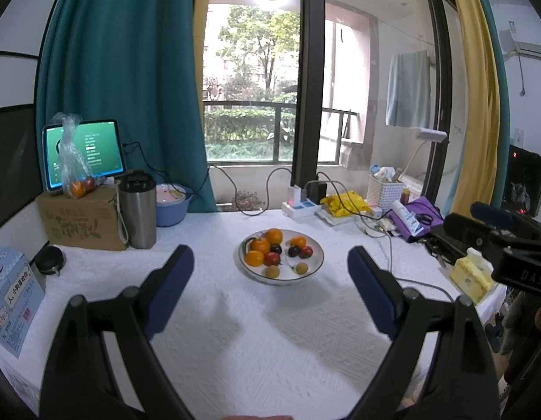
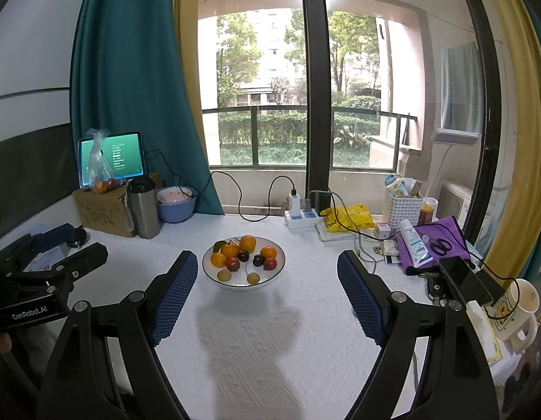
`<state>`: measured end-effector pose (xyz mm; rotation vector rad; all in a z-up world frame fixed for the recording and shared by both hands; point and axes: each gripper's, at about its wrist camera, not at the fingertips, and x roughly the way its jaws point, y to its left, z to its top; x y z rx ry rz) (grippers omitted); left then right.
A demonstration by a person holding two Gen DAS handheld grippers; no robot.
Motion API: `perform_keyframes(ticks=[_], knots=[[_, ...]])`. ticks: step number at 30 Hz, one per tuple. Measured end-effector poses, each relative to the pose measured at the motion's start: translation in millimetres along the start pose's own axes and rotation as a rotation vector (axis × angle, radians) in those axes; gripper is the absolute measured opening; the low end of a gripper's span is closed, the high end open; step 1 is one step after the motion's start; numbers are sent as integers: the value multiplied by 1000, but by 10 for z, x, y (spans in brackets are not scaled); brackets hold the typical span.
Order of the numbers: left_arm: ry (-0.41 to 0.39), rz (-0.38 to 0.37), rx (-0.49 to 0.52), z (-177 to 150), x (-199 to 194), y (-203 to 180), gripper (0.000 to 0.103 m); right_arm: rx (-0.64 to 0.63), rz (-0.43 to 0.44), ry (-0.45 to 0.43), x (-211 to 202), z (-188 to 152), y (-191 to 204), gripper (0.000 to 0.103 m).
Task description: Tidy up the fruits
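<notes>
White cloth [image 1: 252, 332], fruit in bowl [image 1: 317, 260] centre; we hold L gripper [image 1: 270, 269], R gripper [image 2: 266, 273] wide, empty, back for approach.

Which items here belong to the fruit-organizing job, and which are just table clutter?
Job items: white bowl holding oranges, red tomatoes and dark plums; bagged fruit on the cardboard box; left gripper and right gripper, both open.

Clutter: tablet, steel tumbler, blue basin, power strip, mug.
</notes>
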<state>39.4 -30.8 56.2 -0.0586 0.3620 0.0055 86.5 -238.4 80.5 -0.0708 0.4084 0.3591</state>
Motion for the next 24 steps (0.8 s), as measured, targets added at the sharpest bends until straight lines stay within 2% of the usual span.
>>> perform_keyframes(ticks=[24], knots=[[-10,-9,1,5,1,-39,91,-1,2,4,8,0,12,85]])
